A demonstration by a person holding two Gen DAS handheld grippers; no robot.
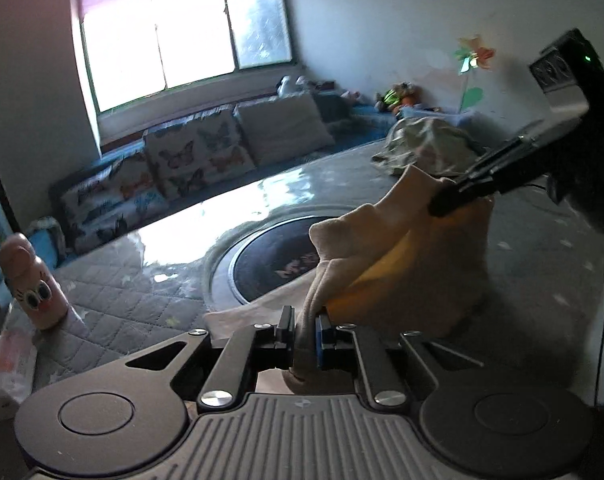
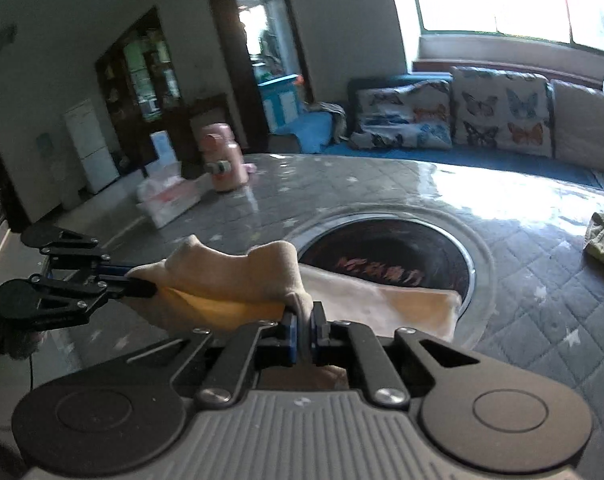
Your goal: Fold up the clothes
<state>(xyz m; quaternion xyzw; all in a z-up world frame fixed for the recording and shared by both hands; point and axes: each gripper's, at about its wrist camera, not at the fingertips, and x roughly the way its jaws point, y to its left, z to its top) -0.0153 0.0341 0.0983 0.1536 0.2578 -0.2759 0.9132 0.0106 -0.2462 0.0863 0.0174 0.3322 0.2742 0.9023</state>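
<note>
A pale beige garment [image 1: 386,240] hangs stretched between both grippers above a grey quilted table [image 1: 134,280]. My left gripper [image 1: 305,322] is shut on one bunched edge of it. The right gripper [image 1: 446,200] pinches the opposite edge at the right of the left wrist view. In the right wrist view my right gripper [image 2: 302,322] is shut on the garment [image 2: 238,270], and the left gripper [image 2: 142,284] grips the far end at the left. The cloth's lower part [image 2: 382,300] trails onto the table.
A round dark inset [image 2: 386,256] sits in the table's middle. A pink bottle [image 1: 32,280] and a tissue pack [image 2: 166,200] stand near the table's edge. A crumpled greenish garment [image 1: 426,144] lies further back. Butterfly cushions [image 2: 498,108] line a bench under the window.
</note>
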